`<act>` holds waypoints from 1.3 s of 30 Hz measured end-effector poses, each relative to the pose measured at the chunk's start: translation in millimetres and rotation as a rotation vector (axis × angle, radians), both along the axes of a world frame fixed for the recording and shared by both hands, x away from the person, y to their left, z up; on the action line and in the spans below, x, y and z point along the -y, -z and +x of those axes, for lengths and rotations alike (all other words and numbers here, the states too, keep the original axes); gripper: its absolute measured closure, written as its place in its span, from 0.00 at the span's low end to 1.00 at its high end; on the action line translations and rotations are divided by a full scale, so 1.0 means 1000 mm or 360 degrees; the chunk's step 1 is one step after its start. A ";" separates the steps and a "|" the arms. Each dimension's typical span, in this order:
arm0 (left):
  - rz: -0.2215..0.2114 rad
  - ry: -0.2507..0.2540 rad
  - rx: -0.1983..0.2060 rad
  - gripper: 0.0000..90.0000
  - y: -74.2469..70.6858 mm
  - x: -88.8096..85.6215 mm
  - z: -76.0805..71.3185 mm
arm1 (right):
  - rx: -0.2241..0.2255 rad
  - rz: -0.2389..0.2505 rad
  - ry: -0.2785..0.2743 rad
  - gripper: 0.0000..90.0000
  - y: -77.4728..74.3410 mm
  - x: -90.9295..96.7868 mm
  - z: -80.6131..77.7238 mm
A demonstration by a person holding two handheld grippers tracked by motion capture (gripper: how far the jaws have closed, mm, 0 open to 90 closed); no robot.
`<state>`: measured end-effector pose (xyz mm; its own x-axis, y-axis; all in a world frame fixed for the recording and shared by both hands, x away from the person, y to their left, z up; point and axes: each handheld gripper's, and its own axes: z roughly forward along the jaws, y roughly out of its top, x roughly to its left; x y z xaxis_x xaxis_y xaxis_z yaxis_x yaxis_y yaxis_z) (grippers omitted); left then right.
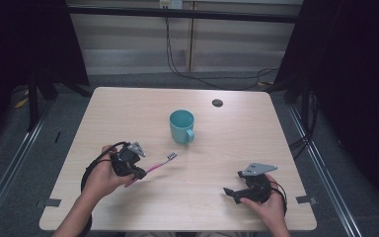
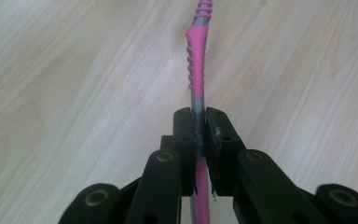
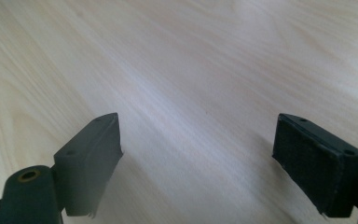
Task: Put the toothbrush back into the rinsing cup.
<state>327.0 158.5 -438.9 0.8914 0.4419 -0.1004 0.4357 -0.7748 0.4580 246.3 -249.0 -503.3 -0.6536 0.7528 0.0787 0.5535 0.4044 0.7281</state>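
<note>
A pink and grey toothbrush (image 1: 159, 165) lies slanted over the table's front left, its bristle head pointing toward a teal mug (image 1: 182, 126) that stands upright near the middle. My left gripper (image 1: 139, 174) is shut on the toothbrush handle; in the left gripper view the toothbrush (image 2: 196, 60) runs up from between the pressed pads of my left gripper (image 2: 199, 122). My right gripper (image 1: 230, 193) rests at the front right, held low over bare wood. In the right gripper view my right gripper (image 3: 198, 154) stands open with nothing between its pads.
The light wooden table (image 1: 128, 108) has a small dark round cap (image 1: 217, 102) near its back right. Cables trail on the grey floor behind the table. Dark frame posts stand at both sides.
</note>
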 end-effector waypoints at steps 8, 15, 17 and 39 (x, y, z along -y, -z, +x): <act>-0.0072 -0.0011 0.0051 0.93 -0.004 0.004 -0.001 | -0.0025 0.0165 0.0027 0.17 -0.010 -0.007 0.009; -0.0136 -0.0027 0.0067 0.93 -0.005 0.007 0.000 | -0.0052 0.0208 0.0041 0.18 -0.017 -0.016 0.015; -0.0143 -0.0022 0.0061 0.93 -0.005 0.009 0.000 | -0.0054 0.0233 0.0037 0.19 -0.020 -0.019 0.017; -0.0290 -0.0051 0.0103 0.93 -0.007 0.033 -0.002 | -0.0053 0.0342 -0.0040 0.22 -0.046 -0.049 0.033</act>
<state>325.0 125.0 -431.5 0.8844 0.4498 -0.1246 0.4240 -0.6627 0.6173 278.8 -199.7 -457.3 -0.6661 0.7000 0.2575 0.5706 0.2560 0.7803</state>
